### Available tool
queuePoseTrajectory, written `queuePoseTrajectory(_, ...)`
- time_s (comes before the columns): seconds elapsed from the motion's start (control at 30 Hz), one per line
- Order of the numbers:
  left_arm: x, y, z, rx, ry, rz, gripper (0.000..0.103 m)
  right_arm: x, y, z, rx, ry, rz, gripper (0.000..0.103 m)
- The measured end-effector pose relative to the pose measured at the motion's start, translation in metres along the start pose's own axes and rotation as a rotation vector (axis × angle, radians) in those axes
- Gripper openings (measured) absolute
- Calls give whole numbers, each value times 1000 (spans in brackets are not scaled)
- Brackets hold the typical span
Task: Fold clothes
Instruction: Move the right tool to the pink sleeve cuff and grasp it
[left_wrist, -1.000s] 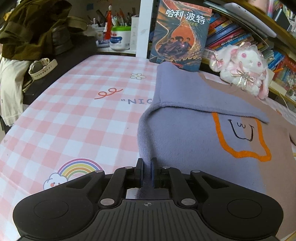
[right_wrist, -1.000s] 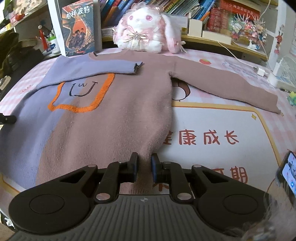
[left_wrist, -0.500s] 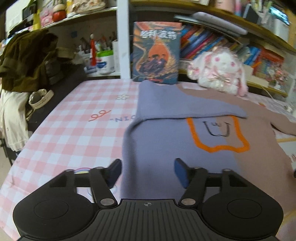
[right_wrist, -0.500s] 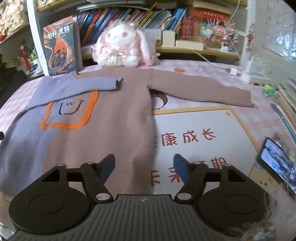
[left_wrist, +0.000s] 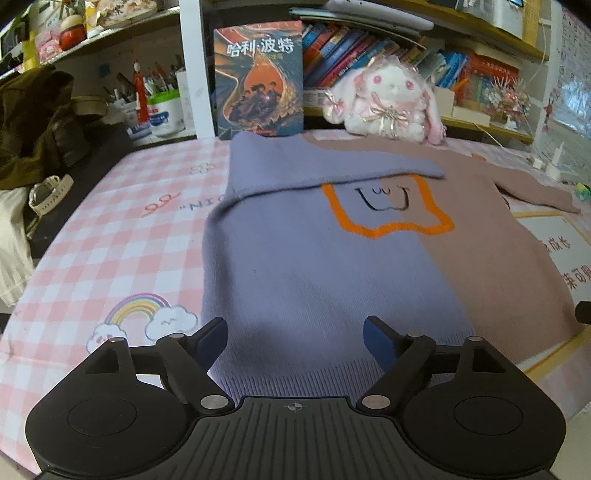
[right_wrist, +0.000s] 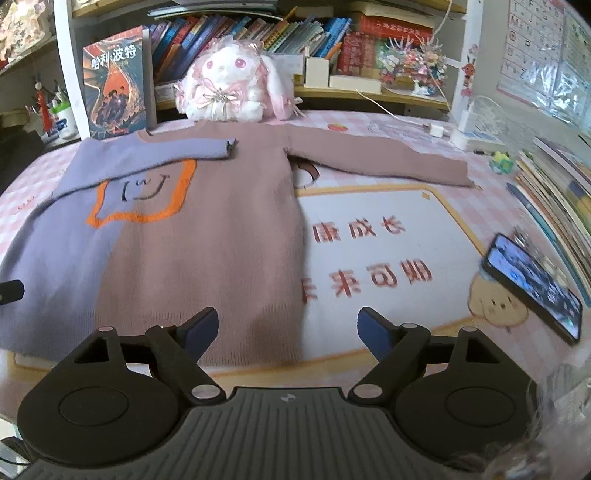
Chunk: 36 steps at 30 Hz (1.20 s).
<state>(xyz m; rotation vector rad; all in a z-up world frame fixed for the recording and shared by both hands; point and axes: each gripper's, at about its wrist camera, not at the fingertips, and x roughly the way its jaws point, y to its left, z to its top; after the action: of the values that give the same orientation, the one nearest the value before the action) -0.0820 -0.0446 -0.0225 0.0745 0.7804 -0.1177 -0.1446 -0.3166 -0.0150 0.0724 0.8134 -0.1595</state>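
A knit sweater (left_wrist: 295, 258) (right_wrist: 207, 236), lilac on one half and dusty pink on the other, lies flat on the table with an orange-outlined face patch on its chest. Its lilac sleeve (left_wrist: 314, 166) (right_wrist: 166, 153) is folded across the chest; the pink sleeve (right_wrist: 380, 162) stretches out to the right. My left gripper (left_wrist: 295, 338) hangs open just above the lilac hem, holding nothing. My right gripper (right_wrist: 286, 328) is open above the pink hem's right corner, also holding nothing.
A pink checked tablecloth (left_wrist: 110, 229) covers the table. A plush rabbit (right_wrist: 229, 88) and an upright book (left_wrist: 260, 79) stand at the back before bookshelves. A phone (right_wrist: 532, 284) lies at the right, stacked books (right_wrist: 557, 192) beyond it. Dark clothes (left_wrist: 33, 122) pile at the left.
Both grippers were shut at the sweater's hem a second ago; both have opened, let go and pulled back and up. The sweater now lies flat.
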Motion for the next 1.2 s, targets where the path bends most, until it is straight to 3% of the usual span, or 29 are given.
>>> queuePoseTrajectory(0.3,2,-8,-1,23,4,-15,84,-9,-7,-11,27,6,-29,83)
queuePoseTrajectory(0.67,11,-32,14,-9,4,55,85,11,-29,9,13,-8,18,84)
queuePoseTrajectory(1.2,28,-122,30,-112,47,233,85,88,-137,86,-6,-31,150,84)
